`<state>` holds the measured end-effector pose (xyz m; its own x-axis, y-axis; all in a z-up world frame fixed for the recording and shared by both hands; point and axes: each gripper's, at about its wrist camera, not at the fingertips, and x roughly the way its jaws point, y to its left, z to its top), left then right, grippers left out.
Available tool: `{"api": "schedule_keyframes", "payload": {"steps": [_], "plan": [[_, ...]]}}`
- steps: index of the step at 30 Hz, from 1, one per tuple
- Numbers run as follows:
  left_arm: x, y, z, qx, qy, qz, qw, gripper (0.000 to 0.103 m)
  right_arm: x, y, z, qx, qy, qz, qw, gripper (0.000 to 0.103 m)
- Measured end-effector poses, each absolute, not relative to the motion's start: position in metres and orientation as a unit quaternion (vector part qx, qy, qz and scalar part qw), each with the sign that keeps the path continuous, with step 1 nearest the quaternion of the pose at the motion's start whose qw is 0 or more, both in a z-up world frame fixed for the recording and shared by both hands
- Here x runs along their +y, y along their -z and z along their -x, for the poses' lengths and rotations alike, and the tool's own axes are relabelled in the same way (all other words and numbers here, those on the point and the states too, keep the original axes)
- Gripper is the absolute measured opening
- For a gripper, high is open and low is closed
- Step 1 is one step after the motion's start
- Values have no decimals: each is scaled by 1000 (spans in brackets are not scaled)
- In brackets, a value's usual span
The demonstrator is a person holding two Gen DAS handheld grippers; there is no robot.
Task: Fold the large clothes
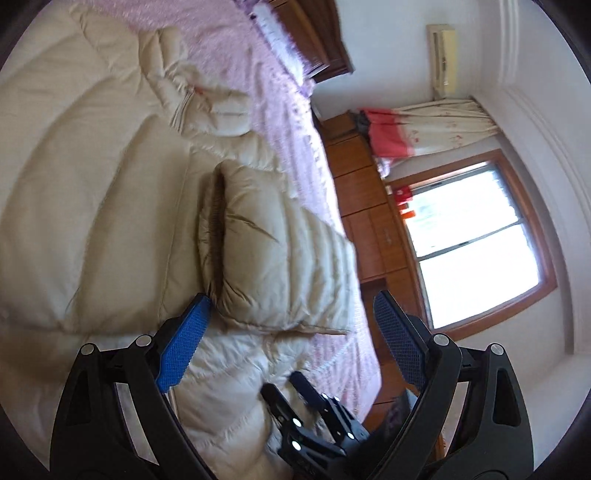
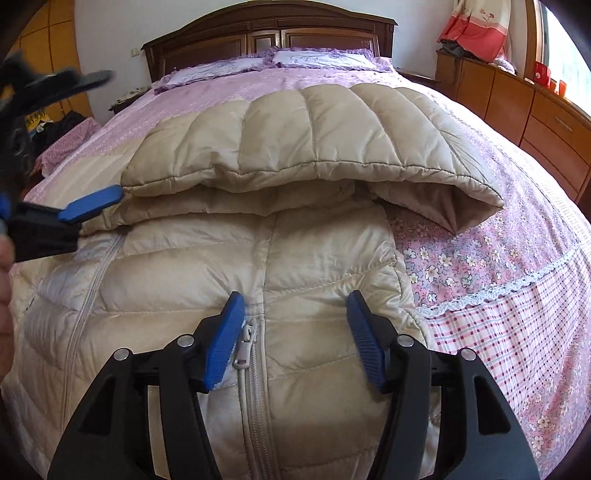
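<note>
Lying across the bed [image 2: 517, 280], a cream quilted down jacket [image 2: 317, 280] shows puffy horizontal baffles with a faint sheen, a pale zipper [image 2: 246, 345] running down its front and a second zipper line curving along its left side. Its hood [image 2: 314, 151], a duller beige with stitched vertical channels, is turned over the collar, and its open mouth gapes toward the right. The bedspread is patchwork cotton: pink florals, red-and-white checks, a strip of white lace trim, and plain lilac further up toward the dark carved wooden headboard [image 2: 266, 35]. The right gripper [image 2: 295, 332] hovers just over the jacket's chest, its ribbed blue jaws spread wide and grasping nothing; the left-hand pad sits just beside the zipper pull. The left gripper [image 1: 291, 339] likewise has its jaws parted widely with nothing between them; in the left wrist view one blue pad lies close against a folded, padded part of the jacket, though contact cannot be confirmed. From the right wrist view, that same gripper's blue tip points at the hood's left corner.
</note>
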<state>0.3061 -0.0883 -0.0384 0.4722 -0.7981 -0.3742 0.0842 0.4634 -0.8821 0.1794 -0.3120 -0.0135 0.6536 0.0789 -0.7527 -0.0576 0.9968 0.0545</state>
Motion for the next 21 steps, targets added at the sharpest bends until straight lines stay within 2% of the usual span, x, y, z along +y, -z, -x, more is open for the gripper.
{"api": "schedule_keyframes", "payload": {"steps": [2,3,4,5,6,8,16,21], "plan": [[-98,45,-315,440,280,412,747,89,-314,15,-182,417,-39,-13,908,59],[-102,46,-317,445,274,408,749,86,-314,17,-179,418,-40,-14,908,59],[-102,48,-319,447,270,402,752,79,-314,17,-180,419,-41,-14,907,59],[-106,46,-321,454,263,391,756,49,-314,18,-181,420,-41,-14,907,59],[-110,43,-324,465,245,371,766,25,-313,20,-182,420,-41,-13,906,59],[-114,36,-326,461,241,357,776,15,-311,20,-184,421,-42,-12,906,59],[-144,-8,-326,430,262,308,807,12,-315,23,-187,423,-48,-21,905,59],[-144,-45,-322,406,294,289,815,12,-316,27,-193,423,-47,-19,905,63]]}}
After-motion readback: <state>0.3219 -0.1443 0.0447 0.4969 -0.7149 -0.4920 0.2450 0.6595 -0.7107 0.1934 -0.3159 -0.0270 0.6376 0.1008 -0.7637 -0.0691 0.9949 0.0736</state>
